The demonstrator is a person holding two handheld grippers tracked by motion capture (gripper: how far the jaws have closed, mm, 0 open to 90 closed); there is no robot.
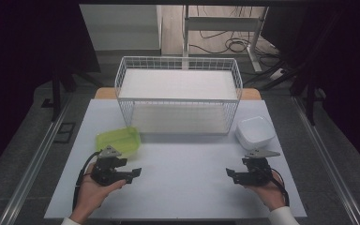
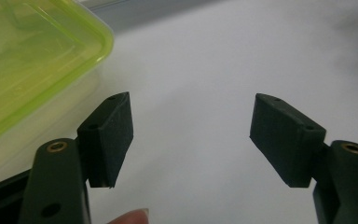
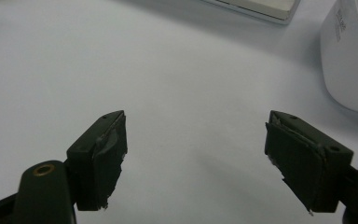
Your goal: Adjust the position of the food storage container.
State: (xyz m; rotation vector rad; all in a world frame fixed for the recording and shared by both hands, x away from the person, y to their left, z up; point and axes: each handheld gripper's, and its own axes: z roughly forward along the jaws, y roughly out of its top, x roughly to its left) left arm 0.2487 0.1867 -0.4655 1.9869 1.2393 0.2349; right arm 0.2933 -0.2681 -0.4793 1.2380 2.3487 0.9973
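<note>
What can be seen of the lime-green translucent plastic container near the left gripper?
The lime-green translucent plastic container is a shallow rectangular box with rounded corners and a raised rim, seemingly lidded. It sits flat on the pale table, in front of the white wire basket's left corner. The left gripper is close beside it, jaws open, not touching.

A lime-green translucent container (image 1: 118,141) sits near the pale grey table's (image 1: 183,187) left edge; a white bowl (image 1: 255,132) near its right; the wire basket (image 1: 178,93) is white.
</note>
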